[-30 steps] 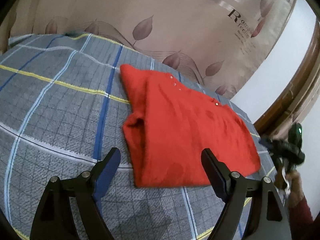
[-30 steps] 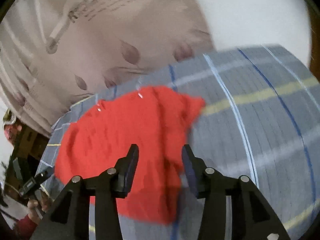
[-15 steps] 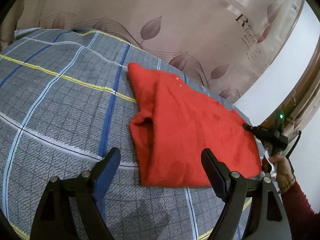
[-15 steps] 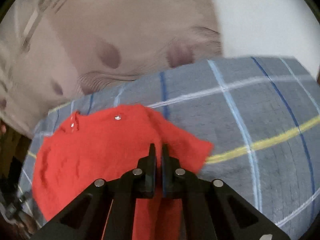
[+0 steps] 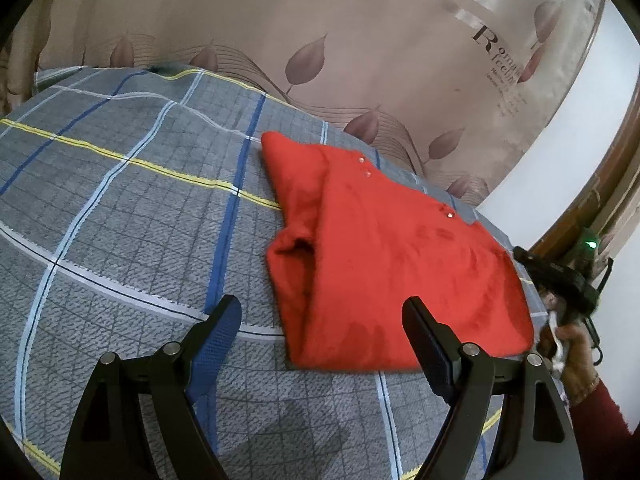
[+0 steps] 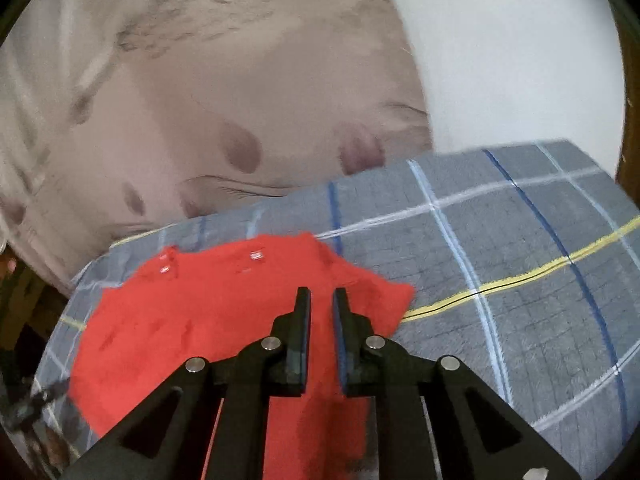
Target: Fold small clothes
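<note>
Showing a hand [image 5: 568, 344] (left wrist view only) beside red garment [image 5: 384, 252]

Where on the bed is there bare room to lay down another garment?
Bare plaid cover lies left of the red garment, back to the curtain, and forward toward the left gripper. The garment's far side is tight against curtain and bed edge.

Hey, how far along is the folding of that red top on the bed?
Done: the red top lies on the checked bedspread as a rough rectangle, a sleeve tucked in at its left edge. In hand: nothing is gripped. The left gripper hovers open at its near edge; the right gripper is over the cloth, jaws opening from nearly shut, nothing between them. Left: probably one more fold to make it compact.
</note>
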`<state>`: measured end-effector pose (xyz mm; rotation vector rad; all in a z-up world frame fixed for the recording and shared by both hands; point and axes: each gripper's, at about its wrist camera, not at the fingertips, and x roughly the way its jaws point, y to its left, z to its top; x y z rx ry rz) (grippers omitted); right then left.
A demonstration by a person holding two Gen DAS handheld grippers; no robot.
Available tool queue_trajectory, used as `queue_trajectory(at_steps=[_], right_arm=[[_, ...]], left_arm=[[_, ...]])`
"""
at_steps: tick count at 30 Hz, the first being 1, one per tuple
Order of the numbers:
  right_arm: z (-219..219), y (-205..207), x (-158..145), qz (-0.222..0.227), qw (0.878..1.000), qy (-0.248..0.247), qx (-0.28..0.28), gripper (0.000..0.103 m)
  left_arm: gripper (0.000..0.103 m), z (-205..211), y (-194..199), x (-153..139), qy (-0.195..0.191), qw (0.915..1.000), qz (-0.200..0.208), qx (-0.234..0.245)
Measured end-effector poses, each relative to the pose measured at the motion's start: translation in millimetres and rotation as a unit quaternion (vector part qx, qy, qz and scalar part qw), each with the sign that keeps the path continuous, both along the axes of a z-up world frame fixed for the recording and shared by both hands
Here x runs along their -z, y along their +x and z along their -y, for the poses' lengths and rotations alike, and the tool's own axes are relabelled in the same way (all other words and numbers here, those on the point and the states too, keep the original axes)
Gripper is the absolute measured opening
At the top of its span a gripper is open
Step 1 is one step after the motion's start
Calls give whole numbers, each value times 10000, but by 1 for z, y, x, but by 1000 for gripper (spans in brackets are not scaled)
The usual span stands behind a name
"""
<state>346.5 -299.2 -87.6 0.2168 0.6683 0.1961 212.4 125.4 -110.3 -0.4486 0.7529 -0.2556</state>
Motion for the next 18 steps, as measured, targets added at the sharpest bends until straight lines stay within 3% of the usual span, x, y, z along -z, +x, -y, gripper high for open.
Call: queue_trajectory(at_steps=[2,4,7,11,14,18], right_arm=[[-20,-7,6,-124,9984,-480,-254,13],[-36,-3,23,-522,9923,-1045,-414,13],[-36,-6,34,-602,9913,-1103,-389,13],[-33,-12,34,-488,9923,-1074,-371,19],[-39,-11,33,-496,9905,-1218,-411,26],[-52,-11,33,-470,9862,-1494,-538,50]], left_arm=[[82,1,0,-1,65,10000,9,-2],[82,5,-1,-4,168,9998,58,29],[82,14,-6,-17,479,9980,398,95],[83,34,-2,-43,1527,9849,795,166],[84,39,16,-53,1843,9798,746,222],[84,37,38,-56,1957,9784,658,111]])
